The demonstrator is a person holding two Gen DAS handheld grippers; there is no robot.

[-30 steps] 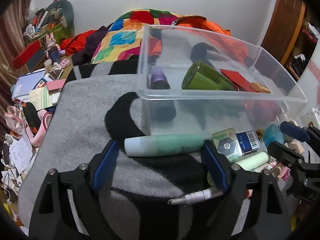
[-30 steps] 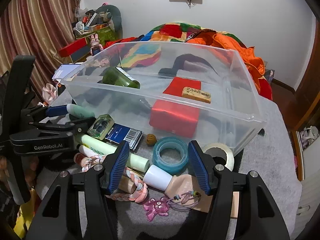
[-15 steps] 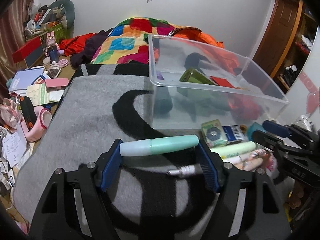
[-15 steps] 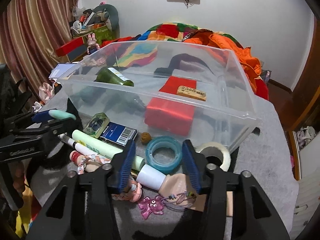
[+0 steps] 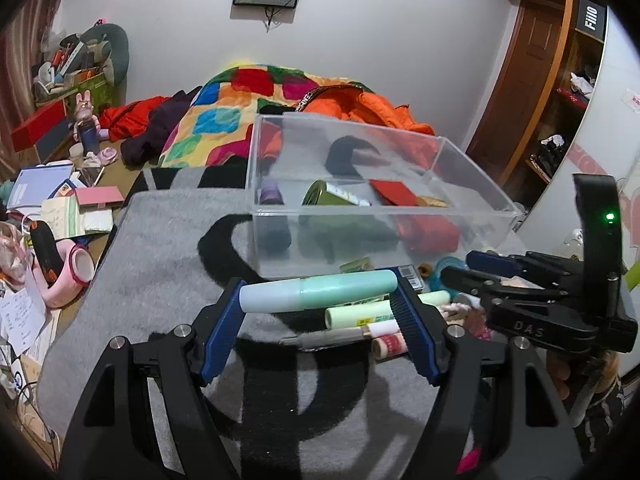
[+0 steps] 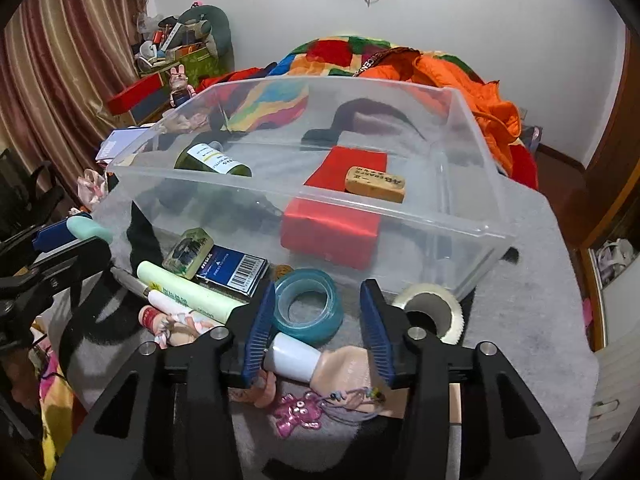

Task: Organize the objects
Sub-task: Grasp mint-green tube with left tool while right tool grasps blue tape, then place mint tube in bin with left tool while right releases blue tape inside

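Note:
My left gripper (image 5: pixel 318 294) is shut on a mint-green tube (image 5: pixel 316 291), held crosswise and lifted above the grey blanket, in front of the clear plastic bin (image 5: pixel 360 218). The tube's tip also shows in the right wrist view (image 6: pixel 89 227). The bin (image 6: pixel 460 224) holds a green bottle (image 6: pixel 212 160), a red box (image 6: pixel 340 200) and a tan eraser (image 6: pixel 374 183). My right gripper (image 6: pixel 318 306) is open, its jaws on either side of a blue tape roll (image 6: pixel 308 300) that lies on the blanket.
Loose items lie in front of the bin: a pale green tube (image 6: pixel 188 286), a blue barcode box (image 6: pixel 232 270), a small green tin (image 6: pixel 187 250), a white tape roll (image 6: pixel 430 312), a white-capped bottle (image 6: pixel 296 358), a pink charm (image 6: pixel 298 414). Clutter sits left of the blanket (image 5: pixel 60 216).
My left gripper closed on the mint-green tube and lifted it off the blanket, pulling back from the bin. My right gripper moved forward and its jaws narrowed around the blue tape roll.

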